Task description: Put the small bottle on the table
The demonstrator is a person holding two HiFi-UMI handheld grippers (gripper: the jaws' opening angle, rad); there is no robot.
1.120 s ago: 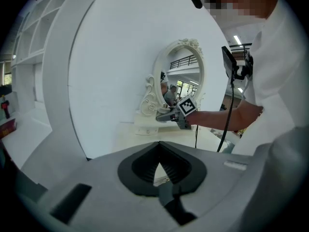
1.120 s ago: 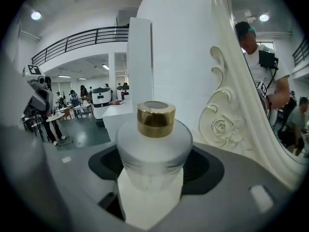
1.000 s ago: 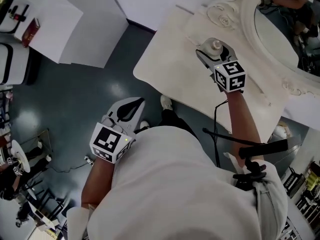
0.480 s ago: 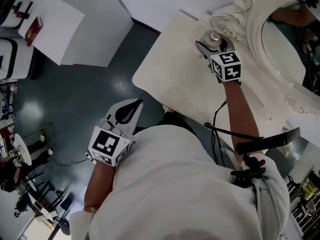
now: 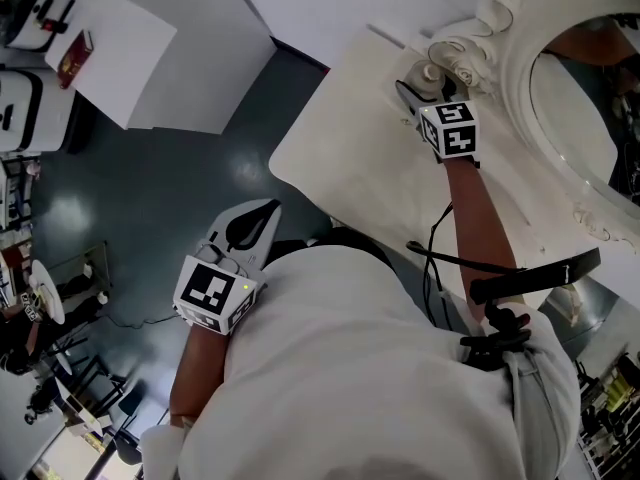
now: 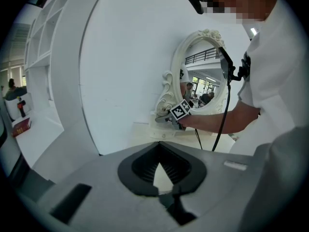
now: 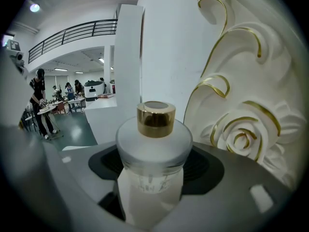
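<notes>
Small bottle [image 7: 153,151]: round, frosted pale glass body, broad flat shoulder, short gold cap on top. It stands upright and capped. It sits clamped between the jaws of the right gripper [image 7: 154,170], over the far edge of the white tabletop [image 5: 340,138]. Contact between base and tabletop cannot be confirmed.

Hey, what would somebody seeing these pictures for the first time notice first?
The frosted, gold-capped small bottle, clamped upright in the right gripper, fills the right gripper view. Right behind it is the ornate white mirror, its carved rose and gold-edged scrolls standing at the back of the pale table. The left gripper hangs shut and empty over the dark floor.
</notes>
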